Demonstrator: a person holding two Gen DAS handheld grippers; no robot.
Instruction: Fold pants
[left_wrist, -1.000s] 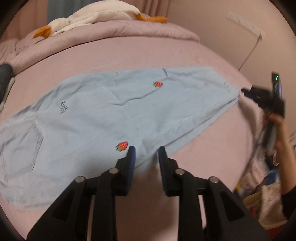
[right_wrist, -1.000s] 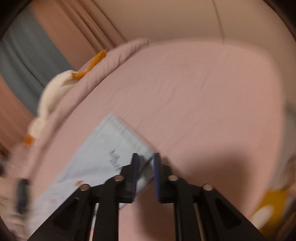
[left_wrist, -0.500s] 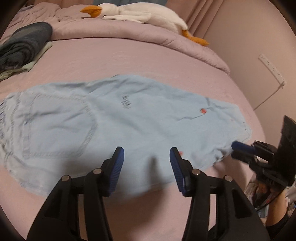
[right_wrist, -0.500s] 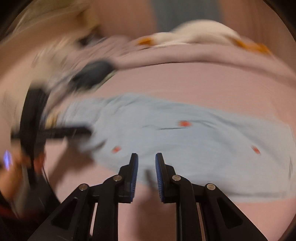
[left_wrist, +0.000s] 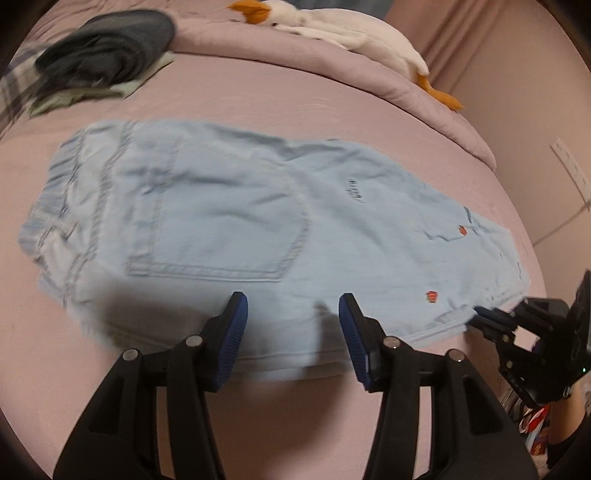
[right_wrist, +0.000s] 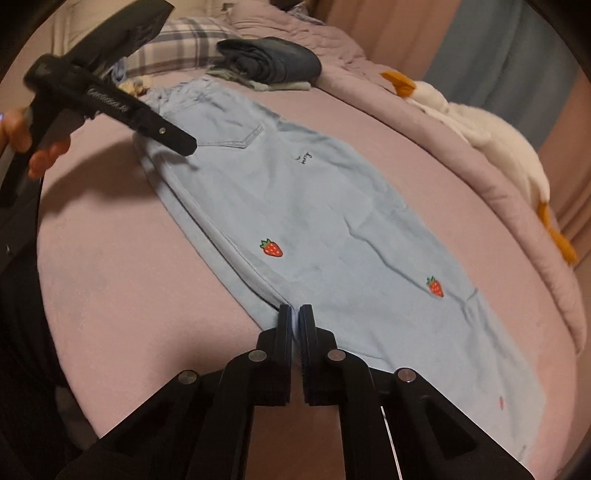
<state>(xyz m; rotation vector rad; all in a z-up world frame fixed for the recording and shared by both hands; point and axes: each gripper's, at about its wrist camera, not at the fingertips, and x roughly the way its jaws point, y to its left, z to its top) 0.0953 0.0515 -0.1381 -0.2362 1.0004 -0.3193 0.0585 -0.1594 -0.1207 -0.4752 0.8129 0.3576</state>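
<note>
The pants lie flat on the pink bed, already folded in half the long way, with the waist at one end and the leg ends at the other. They are light blue with little strawberries on them. They look soft and light, like thin jeans, so they should bend and flop easily and will not break. They may sag in the middle if you lift only one spot. The right gripper has just squeezed its jaws tight on the near edge of the pants, close to the leg end. The left gripper hangs over the near edge by the back pocket with its jaws apart, holding nothing. A good place for it to grab is that near edge by the waist.
</note>
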